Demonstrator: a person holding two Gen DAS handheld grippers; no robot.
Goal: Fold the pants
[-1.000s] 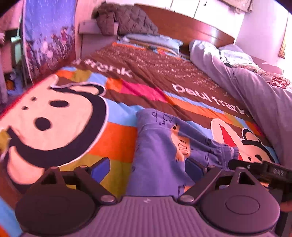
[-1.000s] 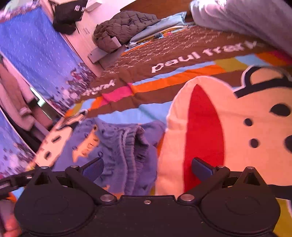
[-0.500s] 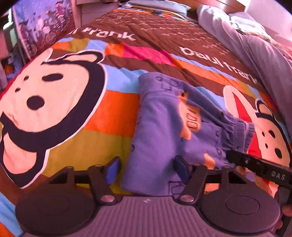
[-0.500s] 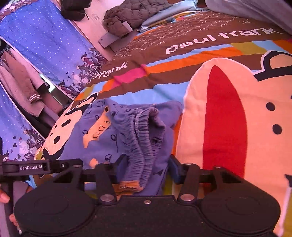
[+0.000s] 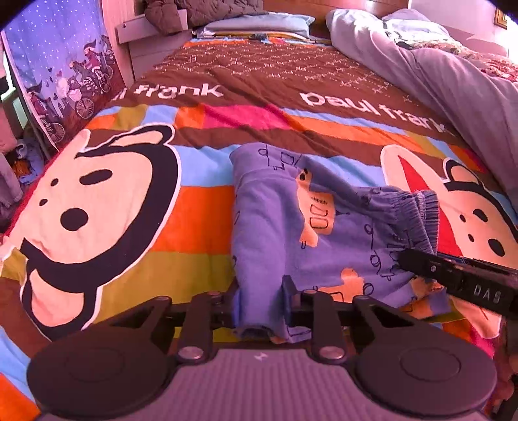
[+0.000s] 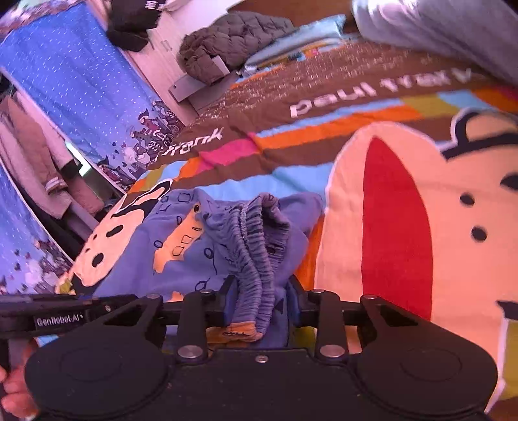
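Blue pants [image 5: 307, 226] with orange prints lie folded on the cartoon-monkey bedspread [image 5: 200, 207]. My left gripper [image 5: 259, 301] has its jaws closing, and the pads pinch the pants' near left edge, which bunches up between them. My right gripper [image 6: 259, 301] has its jaws closing too, with the gathered elastic waistband [image 6: 255, 246] squeezed between its pads. In the left wrist view the right gripper [image 5: 404, 259] reaches in from the right to the waistband [image 5: 417, 213]. The left gripper's body [image 6: 64, 311] shows at the left of the right wrist view, beside the pants [image 6: 181, 246].
A grey duvet [image 5: 437, 74] is heaped along the bed's right side. A brown quilted jacket [image 6: 226, 42] and a pillow [image 5: 259, 24] lie at the headboard. A blue printed curtain [image 5: 58, 74] hangs left of the bed. A hand [image 6: 13, 388] holds the left gripper.
Both grippers stood wide open a second ago and have closed in, the left onto the pants' near edge, the right onto the waistband. The cloth now bunches between the pads.
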